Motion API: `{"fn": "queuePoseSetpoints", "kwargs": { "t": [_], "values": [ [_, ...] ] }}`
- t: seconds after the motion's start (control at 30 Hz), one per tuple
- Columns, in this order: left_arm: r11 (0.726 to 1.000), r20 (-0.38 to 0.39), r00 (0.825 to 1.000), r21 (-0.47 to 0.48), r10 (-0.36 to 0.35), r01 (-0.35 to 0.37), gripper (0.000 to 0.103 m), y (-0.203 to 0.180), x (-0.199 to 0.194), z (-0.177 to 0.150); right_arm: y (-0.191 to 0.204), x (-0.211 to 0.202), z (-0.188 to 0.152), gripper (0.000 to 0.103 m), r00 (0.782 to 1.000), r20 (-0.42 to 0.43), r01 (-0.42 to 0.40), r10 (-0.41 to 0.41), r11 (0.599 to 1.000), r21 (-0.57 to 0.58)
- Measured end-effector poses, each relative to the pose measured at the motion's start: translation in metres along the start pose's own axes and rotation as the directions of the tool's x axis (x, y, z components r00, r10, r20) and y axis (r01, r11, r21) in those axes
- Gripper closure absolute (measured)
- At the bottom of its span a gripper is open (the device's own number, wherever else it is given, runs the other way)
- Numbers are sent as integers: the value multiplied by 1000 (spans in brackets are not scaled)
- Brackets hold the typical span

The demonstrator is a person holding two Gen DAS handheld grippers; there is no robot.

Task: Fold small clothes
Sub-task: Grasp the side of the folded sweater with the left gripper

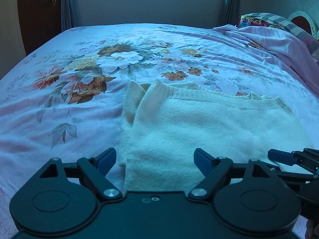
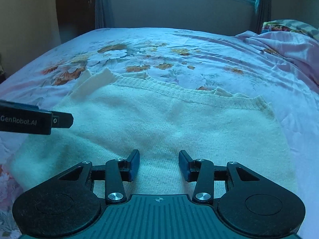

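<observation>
A small cream knitted sweater [image 1: 199, 125] lies flat on the floral bedsheet [image 1: 79, 69], its ribbed hem toward the far side and sleeve cuffs [image 1: 143, 91] folded in at the left. It also fills the right wrist view [image 2: 159, 119]. My left gripper [image 1: 155, 159] is open and empty, just above the sweater's near left edge. My right gripper [image 2: 159, 165] is open and empty over the sweater's near middle. The right gripper's tip shows at the right of the left wrist view [image 1: 283, 157]. The left gripper's body shows at the left of the right wrist view [image 2: 35, 119].
The bed carries a pink floral sheet [image 2: 179, 55]. A rumpled pink quilt [image 1: 279, 39] and a patterned pillow [image 1: 259, 20] lie at the far right. A wall with a window and curtains [image 1: 67, 6] stands beyond the bed.
</observation>
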State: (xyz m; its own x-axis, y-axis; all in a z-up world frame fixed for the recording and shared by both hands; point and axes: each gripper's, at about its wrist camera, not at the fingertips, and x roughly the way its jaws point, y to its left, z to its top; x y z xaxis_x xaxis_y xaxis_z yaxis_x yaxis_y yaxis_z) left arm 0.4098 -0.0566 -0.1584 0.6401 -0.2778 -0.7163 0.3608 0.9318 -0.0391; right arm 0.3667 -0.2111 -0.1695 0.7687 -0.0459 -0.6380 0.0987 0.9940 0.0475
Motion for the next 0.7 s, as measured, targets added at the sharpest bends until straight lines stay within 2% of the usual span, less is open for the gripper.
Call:
{"fn": "queuePoseSetpoints", "kwargs": {
  "t": [0.2,0.33,0.47,0.6,0.63,0.7],
  "values": [
    [998,-36,999,-57,-32,30,15,25,-2,-6,4,-5,-11,54,1000,9,10,-10,1000,-12],
    [977,-64,988,-170,-139,127,15,52,5,-11,4,-4,-11,53,1000,10,9,-8,1000,-7],
    [907,-60,952,-325,-301,267,17,75,22,-18,3,-2,-13,51,1000,18,6,-6,1000,0],
    [848,-27,917,-390,-399,358,18,83,35,-21,2,-1,-14,50,1000,24,1,-1,1000,2],
    [828,-17,902,-406,-431,387,19,84,38,-21,1,-1,-14,49,1000,24,-1,1,1000,3],
    [791,-15,872,-430,-489,436,35,85,46,-21,0,-1,-14,49,1000,27,-5,5,1000,4]
  ]
}}
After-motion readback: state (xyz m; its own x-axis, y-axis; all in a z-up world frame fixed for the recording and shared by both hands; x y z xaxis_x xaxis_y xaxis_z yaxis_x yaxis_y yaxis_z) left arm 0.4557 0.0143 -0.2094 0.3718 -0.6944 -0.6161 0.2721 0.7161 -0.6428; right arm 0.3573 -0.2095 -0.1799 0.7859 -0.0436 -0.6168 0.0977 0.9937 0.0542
